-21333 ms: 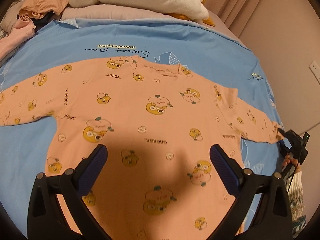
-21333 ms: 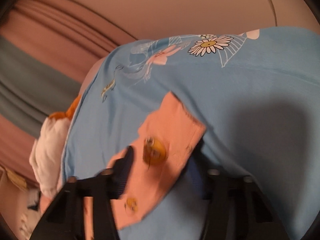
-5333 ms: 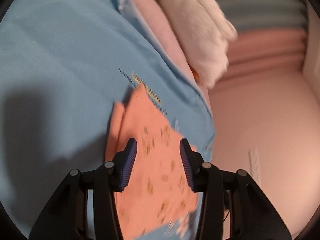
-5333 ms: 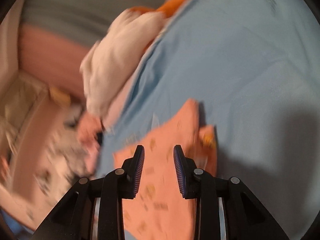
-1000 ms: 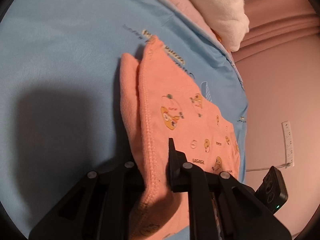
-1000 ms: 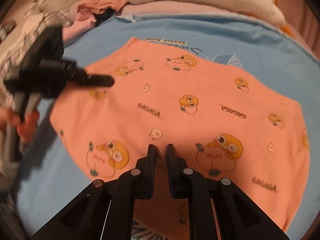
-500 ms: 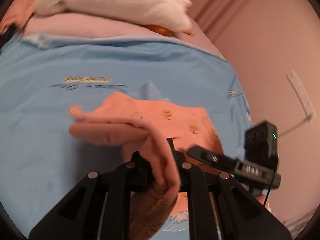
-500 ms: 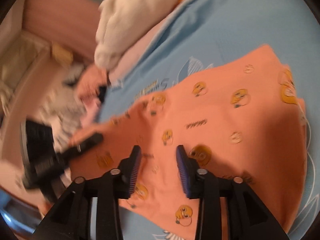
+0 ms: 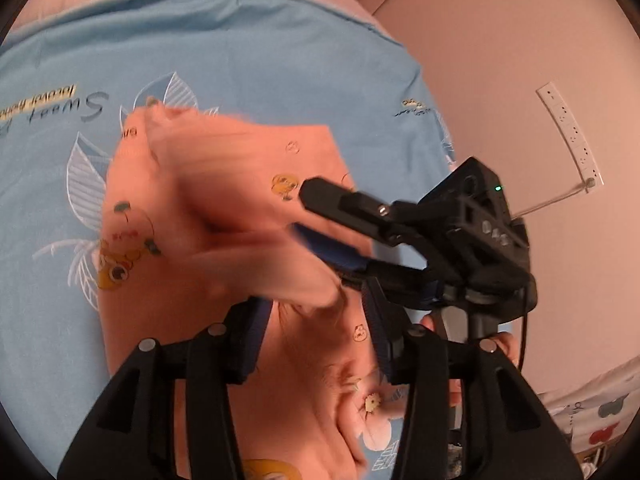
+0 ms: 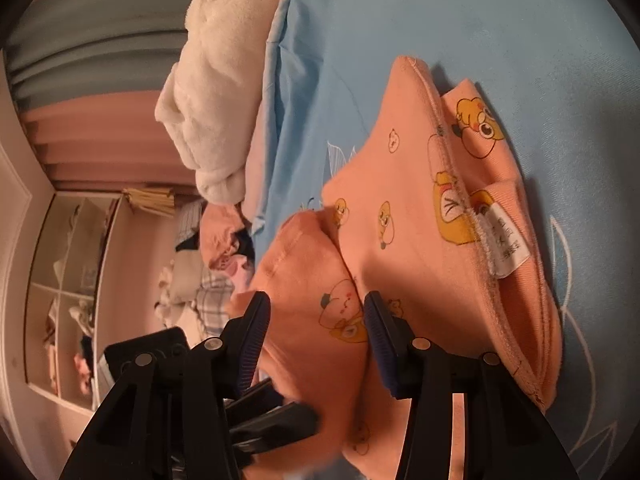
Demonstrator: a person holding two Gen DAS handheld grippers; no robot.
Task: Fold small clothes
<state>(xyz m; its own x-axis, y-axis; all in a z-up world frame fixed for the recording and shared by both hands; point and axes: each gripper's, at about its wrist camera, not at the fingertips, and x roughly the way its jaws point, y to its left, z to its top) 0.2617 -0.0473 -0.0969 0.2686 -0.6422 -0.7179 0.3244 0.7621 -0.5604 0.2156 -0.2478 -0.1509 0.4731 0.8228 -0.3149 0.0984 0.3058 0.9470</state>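
An orange child's top [image 9: 224, 216] printed with yellow cartoon faces lies partly folded on the blue bedsheet [image 9: 240, 60]. In the left wrist view my left gripper [image 9: 316, 332] is open, with a blurred flap of the top hanging between its fingers. The right gripper [image 9: 332, 220] reaches in from the right, jaws apart over the cloth. In the right wrist view the right gripper [image 10: 316, 336] is open around a raised fold of the top [image 10: 400, 208]. A white care label [image 10: 506, 246] shows on the folded edge. The left gripper's fingers [image 10: 276, 412] lie below.
A white fluffy blanket [image 10: 216, 92] and a pink pillow lie at the head of the bed. A pile of clothes [image 10: 216, 256] sits beside it, with shelves [image 10: 68, 280] behind. A wall with a power strip [image 9: 568, 132] runs along the right bed edge.
My left gripper has opened and let go of the orange fold, which now falls loose and blurred. My right gripper has opened wider and moved in close over the fold.
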